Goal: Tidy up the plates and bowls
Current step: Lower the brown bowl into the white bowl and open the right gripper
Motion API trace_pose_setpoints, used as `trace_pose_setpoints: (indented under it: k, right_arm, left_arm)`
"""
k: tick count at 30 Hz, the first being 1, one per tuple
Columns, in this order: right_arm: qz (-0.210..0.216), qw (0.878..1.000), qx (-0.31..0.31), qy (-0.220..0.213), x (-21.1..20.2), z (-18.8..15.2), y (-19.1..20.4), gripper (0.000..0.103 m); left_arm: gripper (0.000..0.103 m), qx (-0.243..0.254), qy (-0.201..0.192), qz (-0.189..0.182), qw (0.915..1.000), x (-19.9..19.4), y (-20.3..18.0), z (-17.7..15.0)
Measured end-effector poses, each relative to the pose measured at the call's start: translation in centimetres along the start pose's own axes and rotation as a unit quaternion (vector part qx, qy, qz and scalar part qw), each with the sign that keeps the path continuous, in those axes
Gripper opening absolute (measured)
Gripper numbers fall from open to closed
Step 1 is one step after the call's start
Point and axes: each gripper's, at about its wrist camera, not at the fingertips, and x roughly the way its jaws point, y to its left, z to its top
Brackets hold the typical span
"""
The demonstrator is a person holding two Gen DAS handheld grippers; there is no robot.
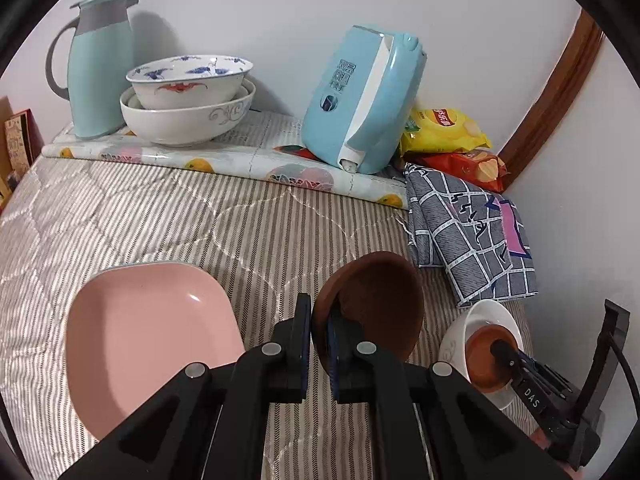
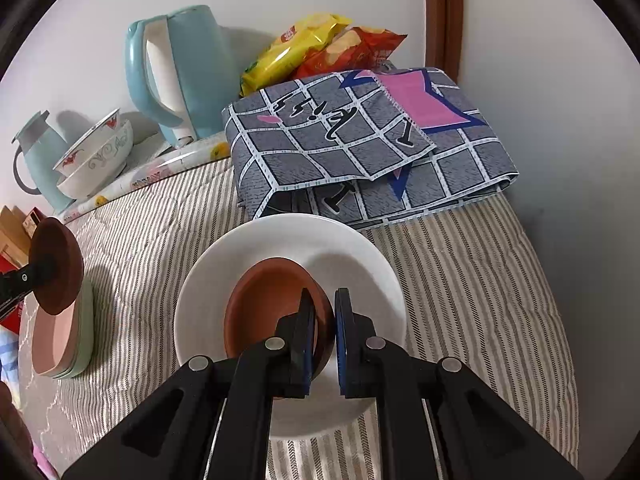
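Both grippers are matte black plastic linkages. The left gripper (image 1: pixel 319 334) has flat black fingers (image 1: pixel 301 320) faced with blue ribbed pads, and round silver pivot pins on its arms. The right gripper (image 2: pixel 324 330) is built alike: black fingers, blue pads, silver pins. Seen from the left camera, its body carries a white "DAS" label and a black cable.
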Motion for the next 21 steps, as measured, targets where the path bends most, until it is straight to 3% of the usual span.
trace_pose_setpoints:
  k: [12, 21]
  right_arm:
    - [-0.003, 1.0, -0.006, 0.016, 1.4, 0.5, 0.4, 0.009]
    - [-0.029, 0.998, -0.042, 0.037, 2.0, 0.4, 1.1, 0.01]
  left_arm:
    - [0.008, -0.007, 0.009, 0.001, 0.9999, 1.3, 0.3, 0.1]
    - [0.008, -0.015, 0.02, -0.004, 0.9997, 2.0, 0.6, 0.0]
